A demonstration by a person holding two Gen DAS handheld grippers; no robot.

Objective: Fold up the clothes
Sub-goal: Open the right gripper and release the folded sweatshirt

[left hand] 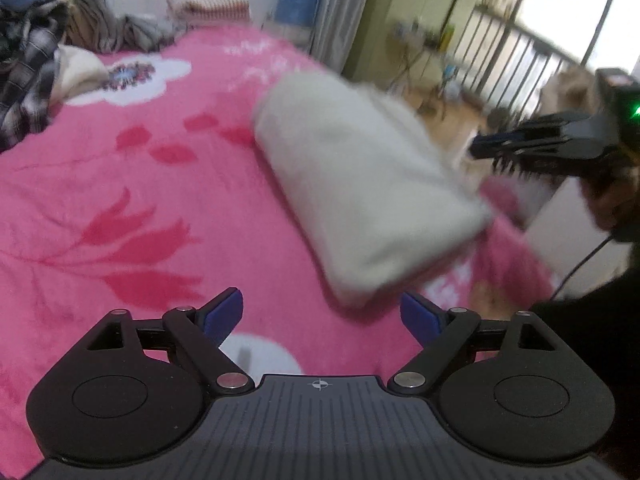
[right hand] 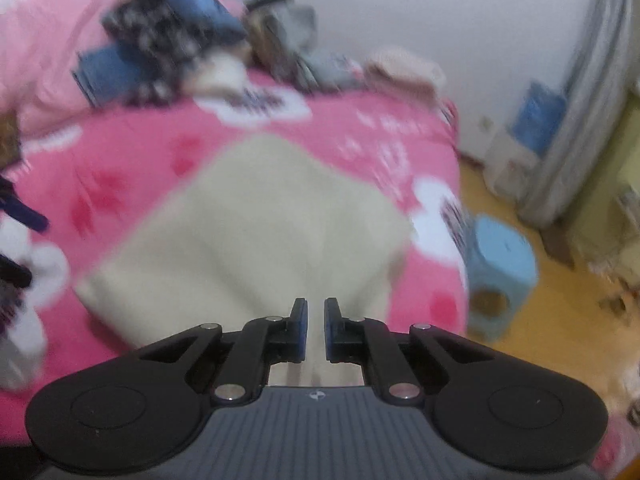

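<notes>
1 folded cream garment lies on the pink blanket, an unfolded clothes pile behind. Left gripper jaws stand apart; right gripper jaws are together, empty.

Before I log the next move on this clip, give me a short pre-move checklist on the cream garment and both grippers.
1. Cream garment lies folded on the pink blanket: ok.
2. Left gripper open with nothing between its pads: ok.
3. Right gripper shut and empty, off the garment in the left wrist view: ok.
4. Garment fully on the bed, not hanging over the edge: cannot tell, it sits close to the edge and the picture is blurred.
5. Fold edges neat and aligned: cannot tell, blur.
6. Unfolded clothes pile at the far end waiting: ok.
</notes>
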